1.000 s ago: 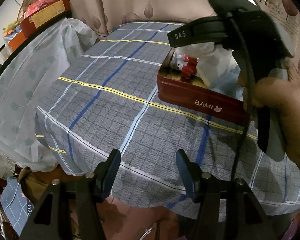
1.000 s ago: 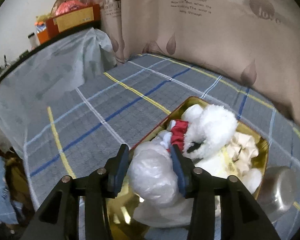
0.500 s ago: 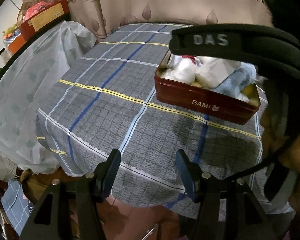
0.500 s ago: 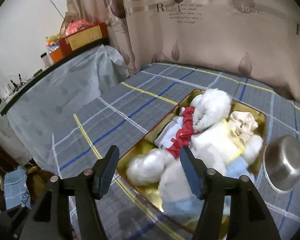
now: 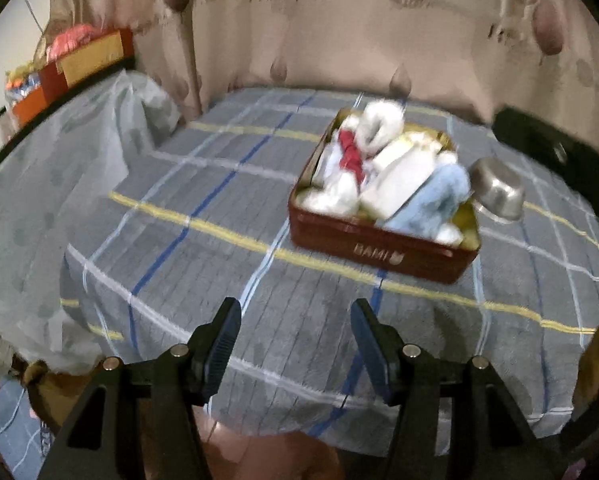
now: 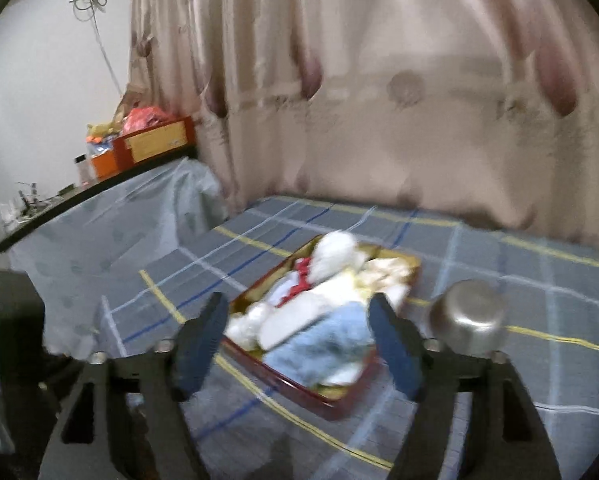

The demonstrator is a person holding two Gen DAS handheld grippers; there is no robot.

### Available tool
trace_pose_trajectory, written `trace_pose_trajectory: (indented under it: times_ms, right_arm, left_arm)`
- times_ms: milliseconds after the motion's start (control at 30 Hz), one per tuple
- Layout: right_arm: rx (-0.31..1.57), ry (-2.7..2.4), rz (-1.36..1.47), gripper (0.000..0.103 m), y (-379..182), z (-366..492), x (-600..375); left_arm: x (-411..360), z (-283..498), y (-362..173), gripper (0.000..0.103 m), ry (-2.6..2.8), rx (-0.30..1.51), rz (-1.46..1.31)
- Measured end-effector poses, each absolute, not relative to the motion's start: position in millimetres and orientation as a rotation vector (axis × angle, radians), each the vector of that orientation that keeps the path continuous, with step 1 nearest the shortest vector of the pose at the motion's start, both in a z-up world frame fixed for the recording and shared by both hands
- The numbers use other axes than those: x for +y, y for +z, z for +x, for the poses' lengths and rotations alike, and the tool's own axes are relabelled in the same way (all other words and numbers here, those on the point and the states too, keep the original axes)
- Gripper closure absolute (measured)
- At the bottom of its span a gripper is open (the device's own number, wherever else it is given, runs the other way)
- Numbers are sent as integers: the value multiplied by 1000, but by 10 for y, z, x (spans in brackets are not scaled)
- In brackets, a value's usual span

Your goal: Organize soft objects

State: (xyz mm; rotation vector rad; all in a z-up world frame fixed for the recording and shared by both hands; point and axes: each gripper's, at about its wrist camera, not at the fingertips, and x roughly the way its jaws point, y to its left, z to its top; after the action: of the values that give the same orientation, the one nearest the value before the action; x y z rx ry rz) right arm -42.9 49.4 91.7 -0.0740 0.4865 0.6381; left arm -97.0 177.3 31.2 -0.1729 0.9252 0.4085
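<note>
Soft toys (image 5: 383, 176) lie packed in a red tin (image 5: 379, 240) on the plaid-covered desk (image 5: 219, 220). Nearest, the left claw (image 5: 295, 344) and right claw (image 6: 299, 340) both hang empty, jaws apart. A steel bowl (image 5: 497, 192) sits just beside the tin; a curtain (image 6: 379, 100) hangs behind.

Your left wrist camera looks down from the near edge of the desk with its grey checked cloth (image 5: 219, 216). Your right one sits higher, farther back. Both face the beige curtain (image 6: 379, 120) and share the red metal tin (image 5: 379, 240) and steel bowl (image 6: 465, 312).
</note>
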Motion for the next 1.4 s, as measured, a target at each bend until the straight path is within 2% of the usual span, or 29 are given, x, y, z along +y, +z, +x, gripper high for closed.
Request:
trace_pose_trajectory:
  times_ms: [100,167,300,633,967,1400]
  right_arm:
    - [387,574,-63,7,967,-657,319]
    - [341,543,-59,1,1001,-776,222]
    - [326,481,-25,1,1058,-846,94]
    - [373,416,-51,1,1005,-999,-27]
    - [350,381,-47,1,1016,-1161,-60]
    - [311,298,-43,0,1055,-1251,-52]
  left_arm:
    - [1692,-1017,425,44,401,835,-134]
    - [1621,-1064,505,44,388,754,-95]
    - [1592,-1092,551,44,340,628,-96]
    - [1555,-991,528,44,326,548,-109]
    - [1555,-980,528,44,343,591,-99]
    - [1414,-1133,690,44,336,528,-50]
